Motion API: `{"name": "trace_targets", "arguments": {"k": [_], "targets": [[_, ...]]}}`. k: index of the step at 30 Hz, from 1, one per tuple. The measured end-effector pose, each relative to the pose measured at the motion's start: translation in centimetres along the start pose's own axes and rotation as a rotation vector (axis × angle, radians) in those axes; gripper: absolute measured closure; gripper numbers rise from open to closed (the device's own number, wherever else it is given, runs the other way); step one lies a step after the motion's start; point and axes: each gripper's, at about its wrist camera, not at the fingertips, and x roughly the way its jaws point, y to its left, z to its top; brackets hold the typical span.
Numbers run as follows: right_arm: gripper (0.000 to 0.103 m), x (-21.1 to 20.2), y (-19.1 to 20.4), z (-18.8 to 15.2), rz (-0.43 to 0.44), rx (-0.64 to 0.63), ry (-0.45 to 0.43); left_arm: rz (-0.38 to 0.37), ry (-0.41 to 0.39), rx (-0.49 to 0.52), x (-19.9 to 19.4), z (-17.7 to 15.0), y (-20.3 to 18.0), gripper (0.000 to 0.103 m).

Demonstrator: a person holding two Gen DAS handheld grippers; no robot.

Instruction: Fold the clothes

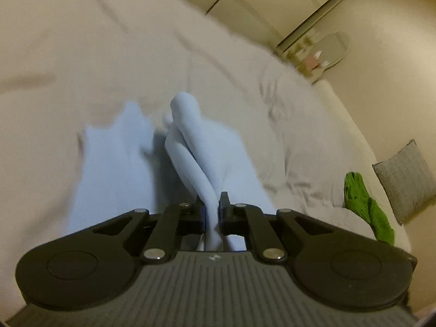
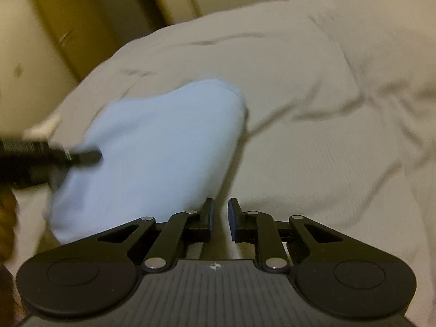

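One bed (image 1: 68, 54), covered in a wrinkled off-white cover, filling most of both wrist views.

One pale blue garment (image 1: 114, 169) spread on the bed, part flat on the cover, part lifted into a twisted, rope-like fold rising off the bed surface. Same garment (image 2: 152, 147) in the right wrist view as a broad, rounded blue sheet lying on the bed, blurred at its edges.

One grey cushion (image 1: 406, 179) at the far right edge of the bed, tilted against the wall side.

One green cloth (image 1: 365, 204) crumpled on the bed just beside the cushion, well apart from the blue garment.

Two grippers, counted one per hand. Left gripper (image 1: 212, 207) clamped tight on the twisted blue fold, fabric pinched between both fingers and running back toward the body of the tool; also seen in the right wrist view (image 2: 81, 156) as a dark, blurred shape meeting the garment's left side above the bed. Right gripper (image 2: 220, 215) parted by a narrow gap, nothing between the fingers, bare bed cover showing through; left finger just beside the lower edge of the blue garment, whether touching it cannot be told.

Beyond the bed, pale walls and cupboard-like panels, too blurred to count.
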Motion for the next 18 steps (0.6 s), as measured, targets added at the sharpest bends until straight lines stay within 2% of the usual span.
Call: {"name": "trace_targets", "arguments": {"k": [3, 5, 7, 8, 13, 17, 18], "targets": [[0.084, 0.2, 3.4, 0.0, -0.011, -0.14, 0.002, 0.045, -0.034, 0.031, -2.5, 0.4, 1.3, 0.097], [0.085, 0.9, 5.7, -0.3, -0.04, -0.237, 0.01, 0.073, -0.004, -0.022, -2.4, 0.2, 3.4, 0.097], [0.089, 1.9, 7.4, -0.9, -0.075, -0.319, 0.016, 0.064, 0.0, -0.06, -2.4, -0.4, 4.9, 0.097], [0.092, 2.2, 7.8, -1.1, -0.08, -0.339, 0.017, 0.06, 0.0, -0.076, -2.5, -0.7, 5.5, 0.097], [0.092, 1.7, 7.8, -2.3, -0.081, -0.364, 0.018, 0.04, -0.034, -0.052, -3.0, -1.0, 4.9, 0.097], [0.092, 1.4, 7.8, -3.1, -0.081, -0.389, 0.007, 0.101, 0.014, -0.064, -0.8, -1.1, 6.8, 0.091], [0.092, 1.5, 7.9, -3.5, -0.088, -0.408, 0.003, 0.097, 0.017, -0.086, -0.6, -1.3, 7.2, 0.091]]}}
